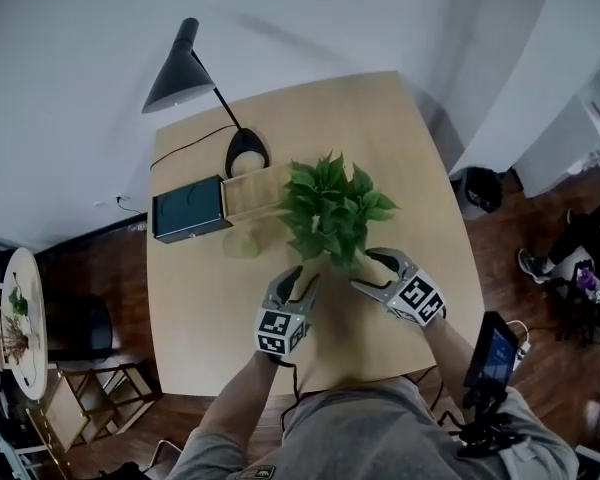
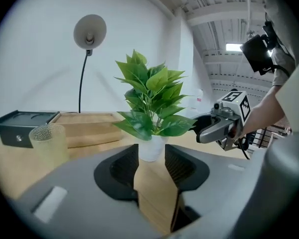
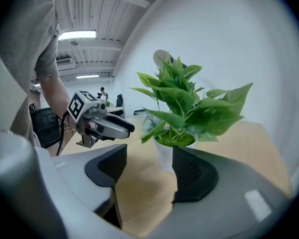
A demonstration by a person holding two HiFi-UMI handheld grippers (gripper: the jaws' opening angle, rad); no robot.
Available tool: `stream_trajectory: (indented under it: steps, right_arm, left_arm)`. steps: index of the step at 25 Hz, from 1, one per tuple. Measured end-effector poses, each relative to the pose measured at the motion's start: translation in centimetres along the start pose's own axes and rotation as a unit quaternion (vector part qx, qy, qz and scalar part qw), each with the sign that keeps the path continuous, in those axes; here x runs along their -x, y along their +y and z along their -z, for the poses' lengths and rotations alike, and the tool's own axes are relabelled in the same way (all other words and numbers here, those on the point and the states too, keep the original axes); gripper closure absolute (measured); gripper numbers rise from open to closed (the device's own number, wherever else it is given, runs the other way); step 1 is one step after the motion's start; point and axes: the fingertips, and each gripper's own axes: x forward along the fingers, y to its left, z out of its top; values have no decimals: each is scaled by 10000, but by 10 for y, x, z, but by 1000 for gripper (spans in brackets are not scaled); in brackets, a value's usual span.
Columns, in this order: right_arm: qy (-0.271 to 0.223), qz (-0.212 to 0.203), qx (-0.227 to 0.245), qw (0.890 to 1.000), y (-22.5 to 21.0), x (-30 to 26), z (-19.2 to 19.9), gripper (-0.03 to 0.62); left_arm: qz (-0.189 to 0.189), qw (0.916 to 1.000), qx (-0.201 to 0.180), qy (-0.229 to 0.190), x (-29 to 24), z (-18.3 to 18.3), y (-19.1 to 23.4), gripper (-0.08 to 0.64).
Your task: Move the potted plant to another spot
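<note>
A leafy green potted plant point(image 1: 330, 208) in a small white pot point(image 2: 151, 149) stands upright near the middle of the light wooden table point(image 1: 420, 168). In the head view its leaves hide the pot. My left gripper point(image 1: 303, 278) hovers just short of the plant on its near left side. It is open, with bare tabletop between its pads and the pot standing just beyond the tips in the left gripper view. My right gripper point(image 1: 368, 268) is at the plant's near right side, also open. In the right gripper view the pot point(image 3: 164, 156) stands close to the right jaw's tip, with a wide gap to the other jaw.
A black desk lamp point(image 1: 180, 68) stands at the table's back. In front of it are a dark box point(image 1: 188, 208) and a wooden tray point(image 1: 255, 193). A clear glass point(image 1: 242, 241) stands just left of the plant. A round side table point(image 1: 20, 318) stands on the floor at the left.
</note>
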Motion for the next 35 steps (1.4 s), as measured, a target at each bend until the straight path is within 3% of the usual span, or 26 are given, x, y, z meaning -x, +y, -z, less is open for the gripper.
stream_trajectory:
  steps: [4,7,10,21,29,35]
  right_arm:
    - [-119,225,-258,9993,20,13,1,380]
    - [-310,449,-603,9967,36,29,-3,475]
    - [-424,580,-856,9937,57,43,-5,586]
    - [-574,896,-791,9912,143,90,-14,586]
    - [-623,810,-1018,9895,193,110,-7,586]
    - [-497,658,-837,9931,215,122,-3,586]
  left_arm:
    - [-64,9995,320,-33,11,5,-21,491]
    - [-62,9993,351,-106,25,3,-37,556]
    - [28,9991,399,-142,44,0,-56,558]
    - [378,9972,500,-403,124,6,-121,558]
    - [531,9967,500,-358,163,18,-165,558]
    - [445,9965,540,-468,167,15,-185,558]
